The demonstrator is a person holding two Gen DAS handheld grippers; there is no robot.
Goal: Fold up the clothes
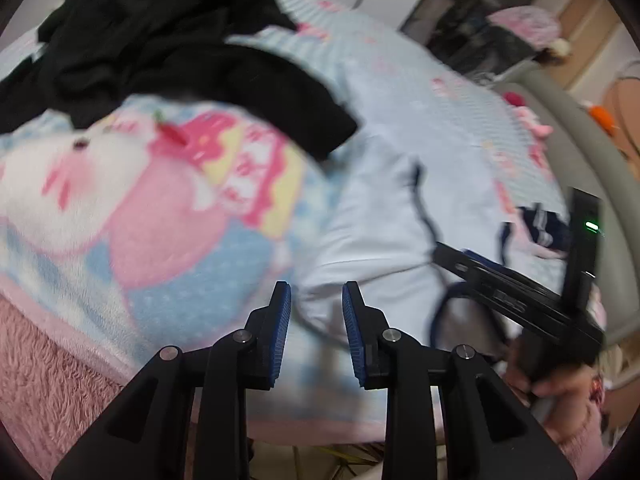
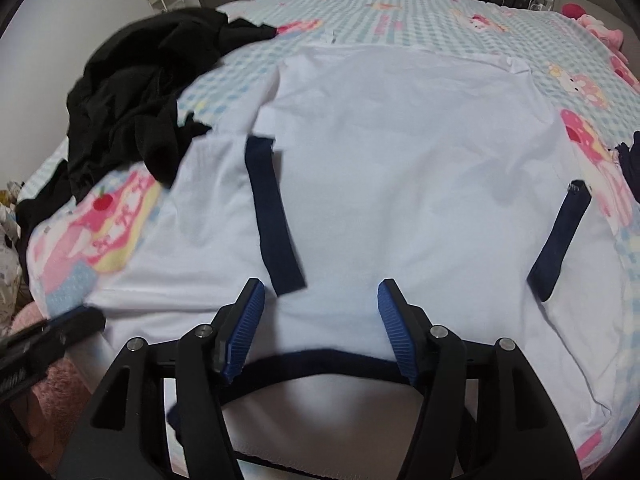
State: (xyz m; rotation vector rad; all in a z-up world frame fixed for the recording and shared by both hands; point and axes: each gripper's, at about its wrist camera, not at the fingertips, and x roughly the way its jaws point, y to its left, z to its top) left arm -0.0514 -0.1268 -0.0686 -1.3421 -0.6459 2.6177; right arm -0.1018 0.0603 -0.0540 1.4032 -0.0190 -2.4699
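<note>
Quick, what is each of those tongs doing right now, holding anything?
Left tongs: open, nothing gripped.
Right tongs: open above the white cotton T-shirt with navy trim, not holding it.

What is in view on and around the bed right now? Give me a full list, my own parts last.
white T-shirt: one, white with navy collar and sleeve bands, spread flat on the bed nearest the grippers
black clothes: one crumpled heap, black, far left of the bed
dark garment: one, navy, right bed edge, mostly cut off
bedspread: one, light blue check with pink cartoon prints, covering the bed
pink plush toys: a few, pink, far right corner
fluffy cover: one, pink, below the bed's near edge
left gripper: black, blue fingers, open, nothing between
right gripper: black, blue fingers, open over the collar
</note>
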